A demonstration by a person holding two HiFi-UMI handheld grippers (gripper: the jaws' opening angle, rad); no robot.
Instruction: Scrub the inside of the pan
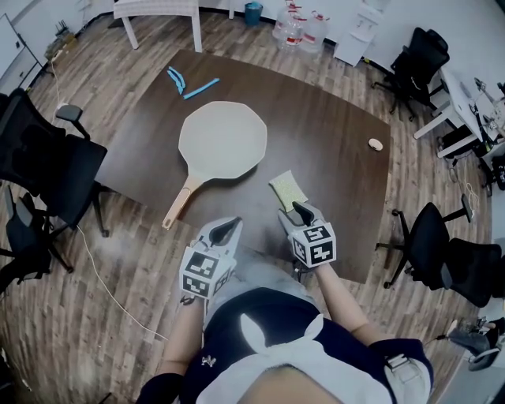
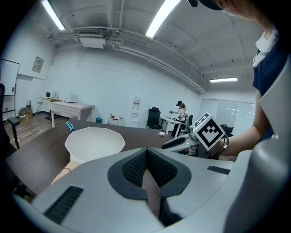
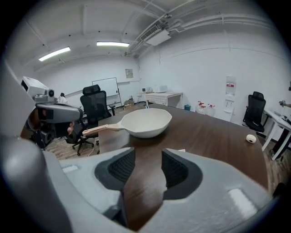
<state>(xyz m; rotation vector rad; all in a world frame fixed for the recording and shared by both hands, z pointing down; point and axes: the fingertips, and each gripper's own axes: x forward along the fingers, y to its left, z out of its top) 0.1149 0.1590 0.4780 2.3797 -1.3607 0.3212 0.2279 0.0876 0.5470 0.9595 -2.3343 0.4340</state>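
A cream pan (image 1: 223,140) with a pale wooden handle (image 1: 178,207) lies in the middle of the dark table (image 1: 339,134), its handle pointing toward me. A yellow-green sponge (image 1: 288,189) lies on the table to the right of the pan. My right gripper (image 1: 304,215) hovers just behind the sponge, open, with only bare table between its jaws (image 3: 144,170). The right gripper view shows the pan (image 3: 145,122) ahead. My left gripper (image 1: 223,230) is at the near table edge, shut and empty (image 2: 146,170), with the pan (image 2: 94,142) ahead on its left.
Blue tools (image 1: 189,83) lie at the far side of the table, and a small round object (image 1: 375,144) sits near its right edge. Black office chairs stand to the left (image 1: 47,166) and right (image 1: 442,252). A white table (image 1: 158,12) and water bottles (image 1: 300,28) are beyond.
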